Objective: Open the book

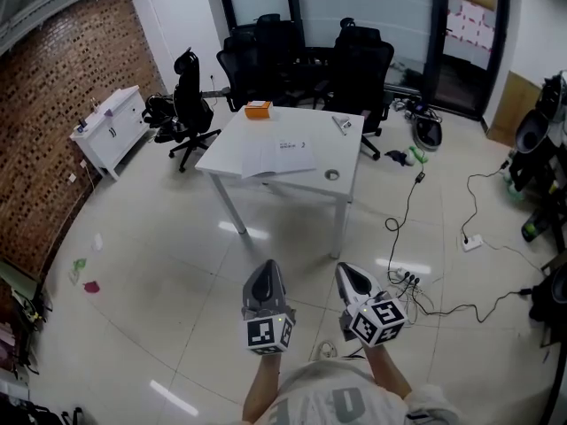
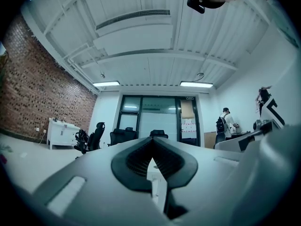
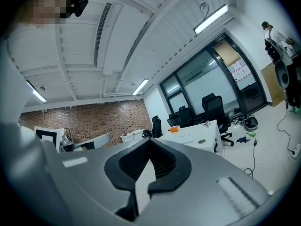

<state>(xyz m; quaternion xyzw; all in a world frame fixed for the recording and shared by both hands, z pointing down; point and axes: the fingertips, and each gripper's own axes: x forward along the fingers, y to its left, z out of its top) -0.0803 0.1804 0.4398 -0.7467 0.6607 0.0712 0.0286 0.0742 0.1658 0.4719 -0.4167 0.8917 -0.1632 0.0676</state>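
Observation:
A white book (image 1: 282, 158) lies flat near the front of the white table (image 1: 232, 142), far ahead of me. Both grippers hang low over the floor, well short of the table. My left gripper (image 1: 265, 271) is shut with nothing in it, and my right gripper (image 1: 353, 274) beside it is also shut and empty. In the left gripper view the jaws (image 2: 153, 141) meet in a closed V. The right gripper view shows its jaws (image 3: 150, 144) closed too, with the table (image 3: 207, 134) and the book (image 3: 183, 136) off in the distance.
An orange box (image 1: 258, 109), a small metal tool (image 1: 340, 124) and a round cable hole (image 1: 331, 174) are on the table. Black office chairs (image 1: 190, 104) ring its far side. A white cabinet (image 1: 111, 127) stands left; cables and a power strip (image 1: 407, 279) lie on the floor to the right.

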